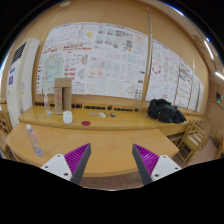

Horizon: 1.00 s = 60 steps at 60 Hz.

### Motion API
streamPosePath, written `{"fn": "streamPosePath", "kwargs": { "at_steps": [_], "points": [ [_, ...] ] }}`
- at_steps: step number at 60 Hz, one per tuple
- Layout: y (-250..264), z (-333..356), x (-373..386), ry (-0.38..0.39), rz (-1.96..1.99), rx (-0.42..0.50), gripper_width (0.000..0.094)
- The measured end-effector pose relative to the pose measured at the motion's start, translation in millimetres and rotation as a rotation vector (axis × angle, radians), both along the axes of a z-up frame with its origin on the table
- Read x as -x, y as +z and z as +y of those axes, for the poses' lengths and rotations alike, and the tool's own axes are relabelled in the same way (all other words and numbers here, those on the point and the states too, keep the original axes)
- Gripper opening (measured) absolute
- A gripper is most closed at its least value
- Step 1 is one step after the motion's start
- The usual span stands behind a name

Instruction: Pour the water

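gripper point(112, 165) fingers spread, empty | bottle point(35, 141) on table point(110, 140), lower left | cup point(67, 117) centre left | advice: approach bottle squarely, grasp mid-body

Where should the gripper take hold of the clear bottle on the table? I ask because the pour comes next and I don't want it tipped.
Probably around the middle of the clear bottle, coming in level from the front. It stands upright near the table edge, beyond the open gripper, with bare table around it.
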<state>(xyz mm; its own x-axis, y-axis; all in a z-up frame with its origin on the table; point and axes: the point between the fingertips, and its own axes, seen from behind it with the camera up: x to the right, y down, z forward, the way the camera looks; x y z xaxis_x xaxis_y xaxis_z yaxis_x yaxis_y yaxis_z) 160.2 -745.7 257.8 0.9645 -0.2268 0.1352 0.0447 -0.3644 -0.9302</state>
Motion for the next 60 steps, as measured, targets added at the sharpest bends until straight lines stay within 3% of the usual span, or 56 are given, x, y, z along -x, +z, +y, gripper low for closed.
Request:
{"fn": "streamPosePath", "kwargs": {
  "at_steps": [8,18,32,48,60],
  "points": [
    [-25.3,-2.7,7.8,0.007,0.004,0.063,0.0848],
    [-95.8,-12.4,47.8,0.024,-0.01,0.143,0.086],
    [-194.2,-5.6,185.9,0.118,0.038,0.239,0.0853],
    [-222.1,101.3,375.8,0.267,0.145,0.149,0.085],
    [-219.9,200.9,427.4,0.268,0.154,0.045,0.0851]
  ]
}}
